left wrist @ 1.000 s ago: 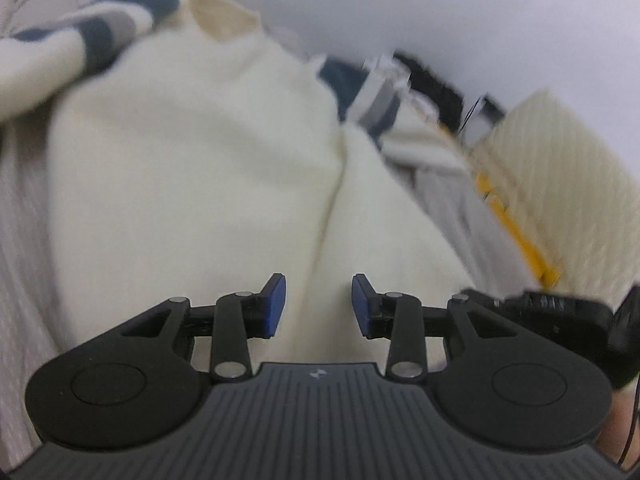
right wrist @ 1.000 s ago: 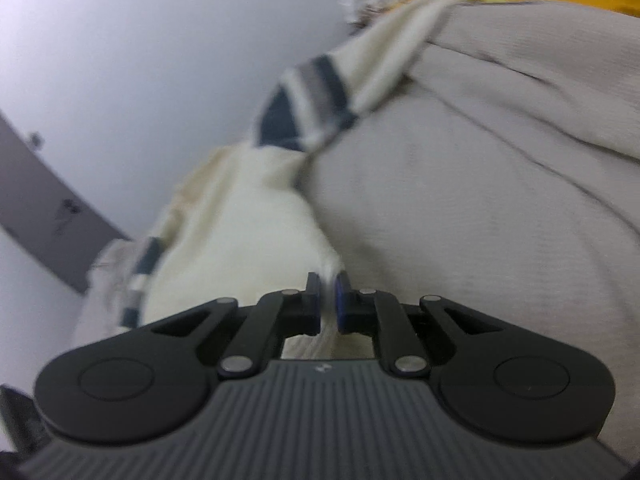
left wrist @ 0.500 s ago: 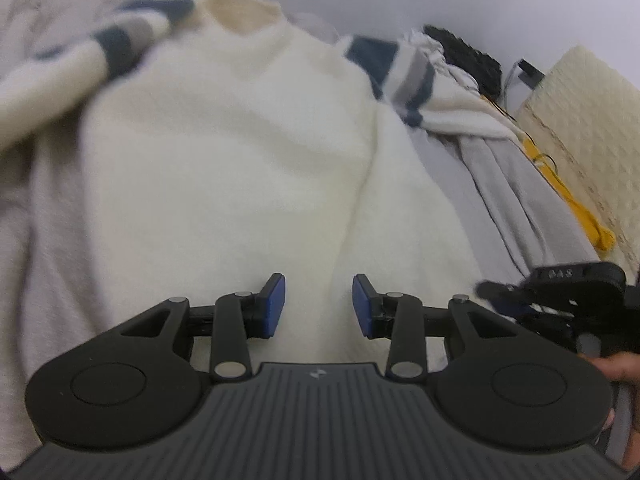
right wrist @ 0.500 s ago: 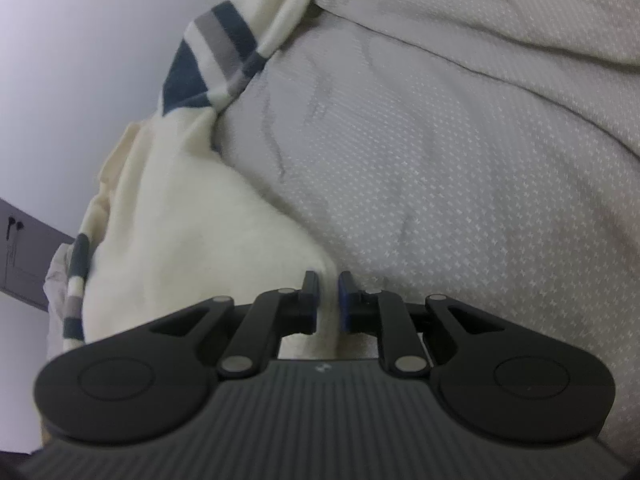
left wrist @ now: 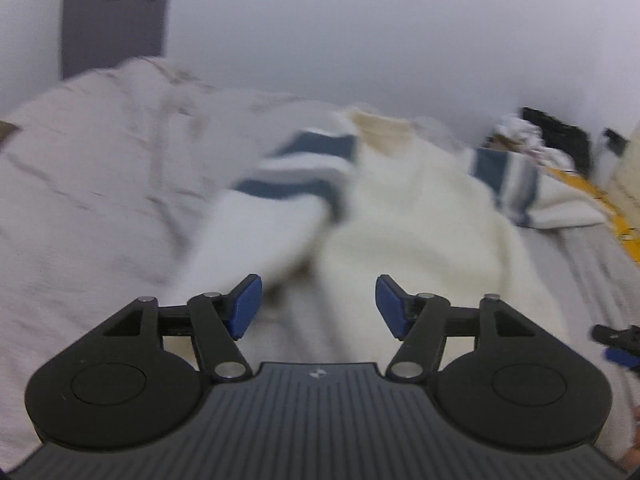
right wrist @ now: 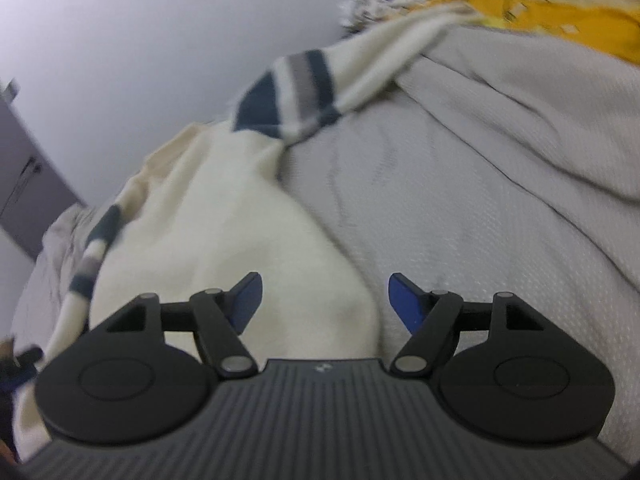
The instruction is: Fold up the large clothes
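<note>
Lying flat: cream sweater [right wrist: 224, 240], both grippers empty.

Soft even light, motion blur

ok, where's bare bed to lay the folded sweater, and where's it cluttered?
Free: grey bedspread right of the cream sweater, below the yellow cloth. Also pale bedding left of the sweater's striped sleeve. Crowded: far right by the wall, where the yellow cloth, a dark item and a crumpled white piece pile up.
</note>
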